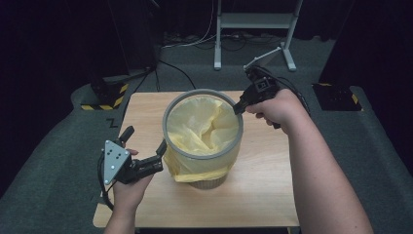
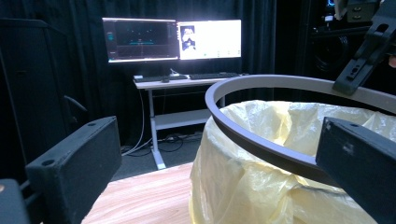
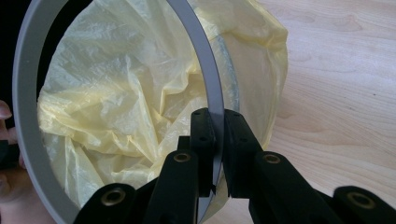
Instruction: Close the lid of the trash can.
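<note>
Right hand-held gripper [image 3: 215, 140] pinches grey ring [image 3: 28, 116].

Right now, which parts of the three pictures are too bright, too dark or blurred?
High view: the table is evenly lit, the room behind is dark. Left gripper view: the right monitor glares white, the curtains are nearly black, the near jaws look soft. Right gripper view: the yellow bag is bright and sharp, the near jaws slightly blurred.
</note>
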A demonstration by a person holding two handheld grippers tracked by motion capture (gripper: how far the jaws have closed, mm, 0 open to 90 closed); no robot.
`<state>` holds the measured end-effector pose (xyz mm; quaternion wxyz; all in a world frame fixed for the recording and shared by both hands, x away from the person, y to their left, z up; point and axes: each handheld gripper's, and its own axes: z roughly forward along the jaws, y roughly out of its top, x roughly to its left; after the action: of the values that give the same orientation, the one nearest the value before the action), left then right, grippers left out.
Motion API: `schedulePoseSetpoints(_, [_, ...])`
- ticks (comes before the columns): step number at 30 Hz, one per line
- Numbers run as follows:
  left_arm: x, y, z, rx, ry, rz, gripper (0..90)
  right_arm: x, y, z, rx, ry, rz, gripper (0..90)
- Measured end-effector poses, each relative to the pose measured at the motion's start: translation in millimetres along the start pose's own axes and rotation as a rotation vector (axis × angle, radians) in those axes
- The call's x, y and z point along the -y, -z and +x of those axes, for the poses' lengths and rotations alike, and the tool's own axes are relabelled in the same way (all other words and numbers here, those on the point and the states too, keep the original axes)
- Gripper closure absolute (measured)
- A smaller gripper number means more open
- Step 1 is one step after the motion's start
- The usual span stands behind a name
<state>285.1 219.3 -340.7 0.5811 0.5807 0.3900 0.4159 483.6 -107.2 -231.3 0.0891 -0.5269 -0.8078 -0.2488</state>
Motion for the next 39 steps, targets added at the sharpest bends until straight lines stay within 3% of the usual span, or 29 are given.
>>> schedulePoseSetpoints(21, [-4.5,-8.3,-0.4,0.014,0.019,-0.008,0.7,1.4,-2.1,0.4,0.009,0.016,0.004,82.1])
schedulePoseSetpoints(36, [-1.3,-20.3,2.5,-0.003,0.018,0.036,0.7,1.8,-8.1,-0.5,0.027,0.030,0.019,81.0])
schedulePoseSetpoints(39, [-1.5,-20.8,2.2,-0.005,0.013,0.037,0.7,2.0,-7.6,-1.5,0.018,0.029,0.012,75.6])
